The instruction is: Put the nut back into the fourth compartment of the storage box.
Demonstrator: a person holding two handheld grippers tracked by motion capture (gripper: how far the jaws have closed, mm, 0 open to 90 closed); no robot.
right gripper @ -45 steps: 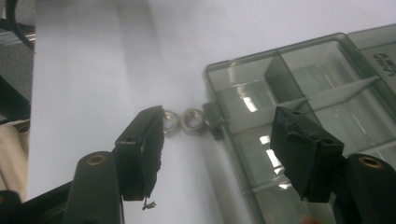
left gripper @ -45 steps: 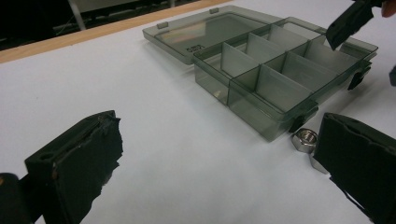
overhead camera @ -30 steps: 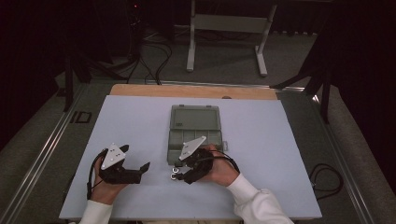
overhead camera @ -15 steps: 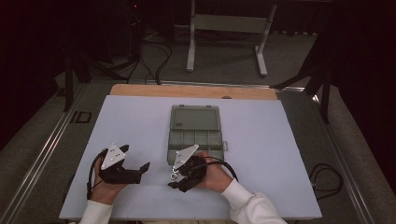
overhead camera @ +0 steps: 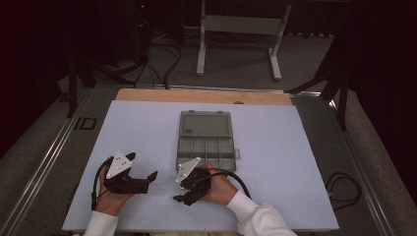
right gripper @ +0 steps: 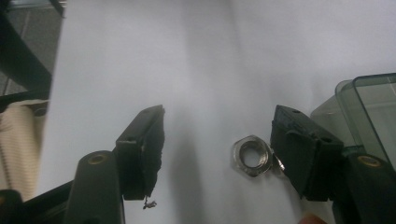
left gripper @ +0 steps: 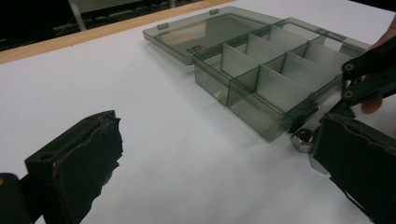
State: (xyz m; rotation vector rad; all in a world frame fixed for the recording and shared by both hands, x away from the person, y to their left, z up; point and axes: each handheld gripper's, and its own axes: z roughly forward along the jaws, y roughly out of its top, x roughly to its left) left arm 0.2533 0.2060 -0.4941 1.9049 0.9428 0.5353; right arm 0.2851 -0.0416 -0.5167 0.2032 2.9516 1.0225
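Right, high view: my right gripper [overhead camera: 181, 192] low on mat, at 7 o'clock of organizer box [overhead camera: 206, 141]. Left gripper view: nut [left gripper: 302, 139] beside box front corner. Right gripper view: steel hex nut [right gripper: 252, 155], small, stiff, slick; I'd pinch across flats. Jaws wide, nothing held, nut just beside 3 o'clock pad.

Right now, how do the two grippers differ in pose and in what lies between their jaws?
The right gripper points down at the table, with a metal nut between its open jaws, beside one pad. The left gripper lies low and level, aimed at the open box, with bare table between its jaws. Both stand open and grip nothing.
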